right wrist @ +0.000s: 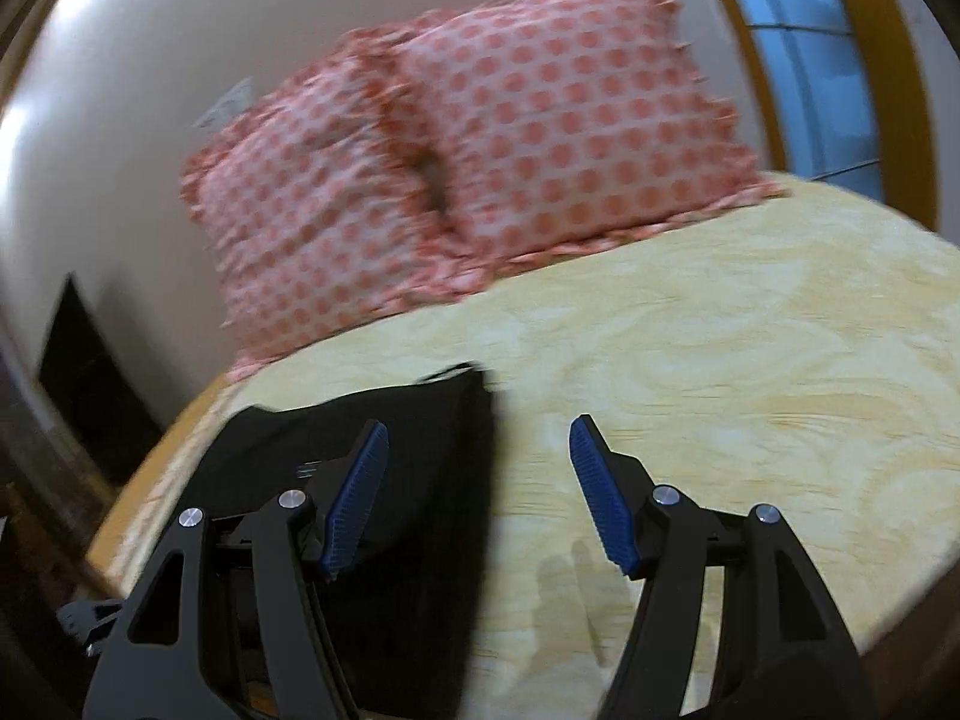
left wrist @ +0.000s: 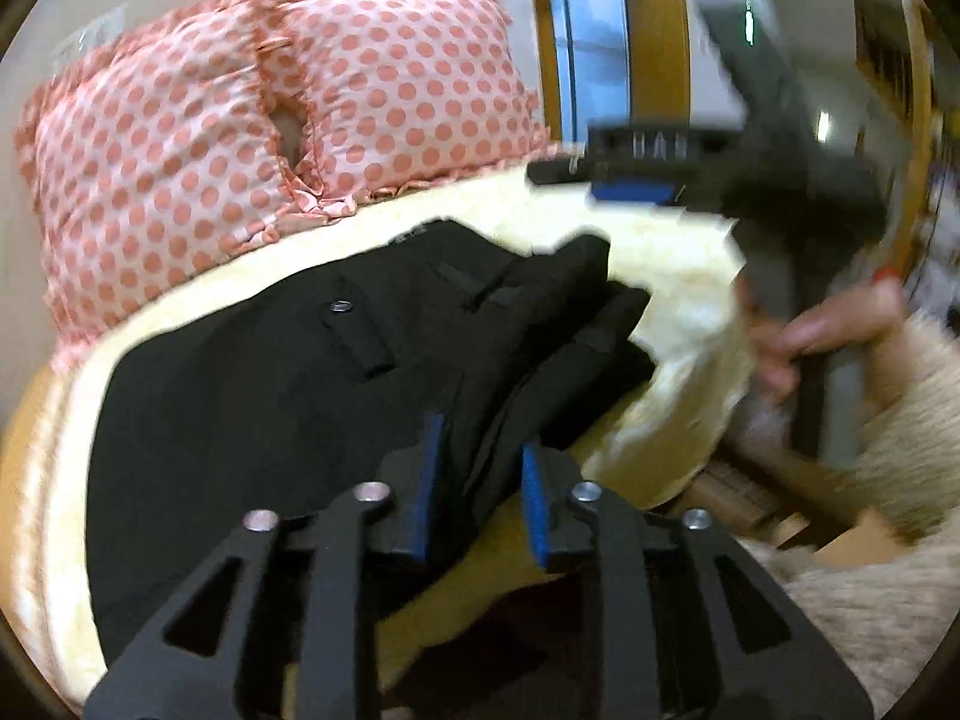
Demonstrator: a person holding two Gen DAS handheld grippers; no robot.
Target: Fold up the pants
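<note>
The black pants point(left wrist: 288, 372) lie folded on the pale yellow bedspread point(left wrist: 678, 324), waistband button up. My left gripper point(left wrist: 483, 456) hovers over their near right edge with a gap between its blue pads and nothing held. The right gripper point(left wrist: 630, 171) shows in the left wrist view, raised above the bed at the right, held by a hand point(left wrist: 816, 330). In the right wrist view my right gripper point(right wrist: 477, 444) is wide open and empty above the bedspread point(right wrist: 720, 372), with the pants point(right wrist: 408, 480) under its left finger.
Two pink polka-dot pillows point(left wrist: 240, 132) lean against the wall at the head of the bed, also in the right wrist view point(right wrist: 480, 150). A window point(right wrist: 810, 30) with a wooden frame is at the right. The bed's edge runs along the left.
</note>
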